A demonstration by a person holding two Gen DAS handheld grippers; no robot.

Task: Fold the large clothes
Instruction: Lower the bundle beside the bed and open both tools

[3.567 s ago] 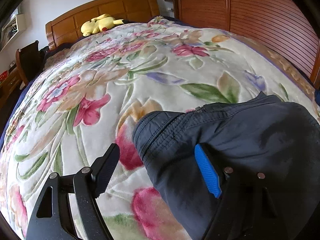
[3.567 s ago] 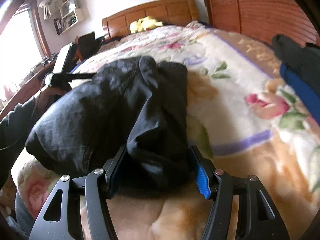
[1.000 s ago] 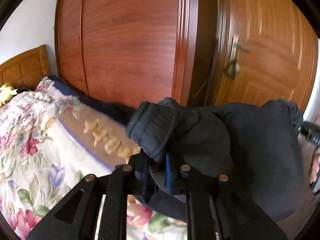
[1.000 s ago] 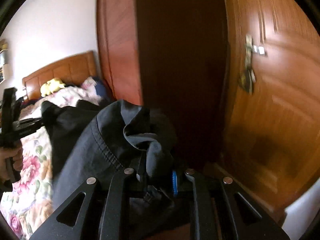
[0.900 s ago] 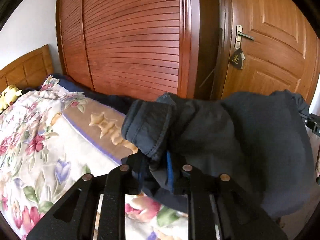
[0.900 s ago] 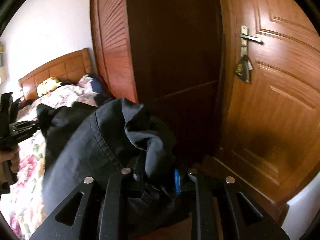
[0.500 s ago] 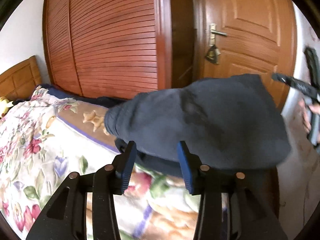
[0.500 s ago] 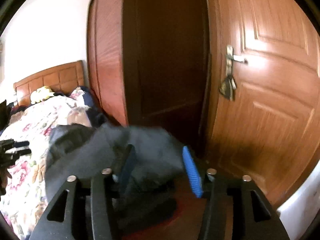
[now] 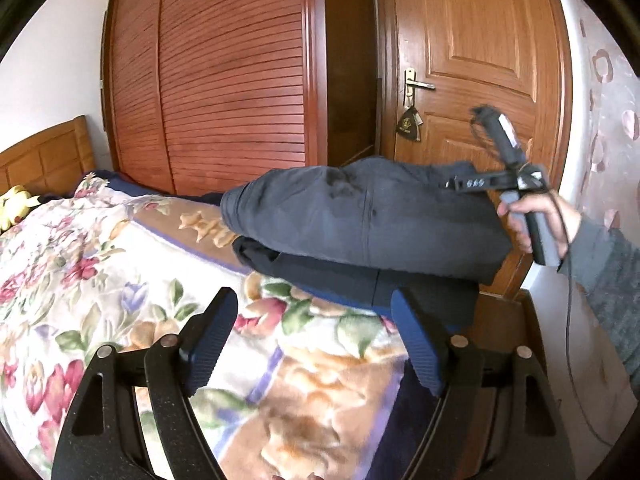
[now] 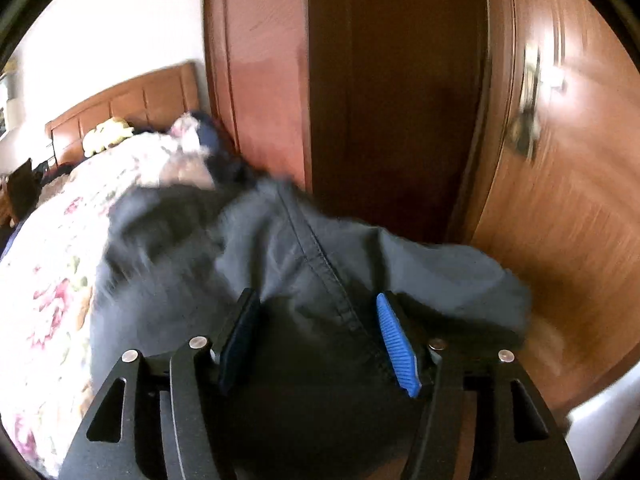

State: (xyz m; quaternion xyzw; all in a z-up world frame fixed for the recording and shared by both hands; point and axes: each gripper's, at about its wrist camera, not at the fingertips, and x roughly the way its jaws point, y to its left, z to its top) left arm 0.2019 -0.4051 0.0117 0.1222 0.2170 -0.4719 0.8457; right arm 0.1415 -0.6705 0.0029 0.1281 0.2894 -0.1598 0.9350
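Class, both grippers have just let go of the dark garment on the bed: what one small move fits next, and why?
Probably draw both grippers back. The left gripper and right gripper are open, and the folded dark garment rests on another dark item at the floral blanket corner.

Both tongs, left and right, have let go; the folded trousers now lie on another garment

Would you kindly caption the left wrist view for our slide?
Open left tongs face folded dark trousers on the floral blanket; right tongs reach above them.
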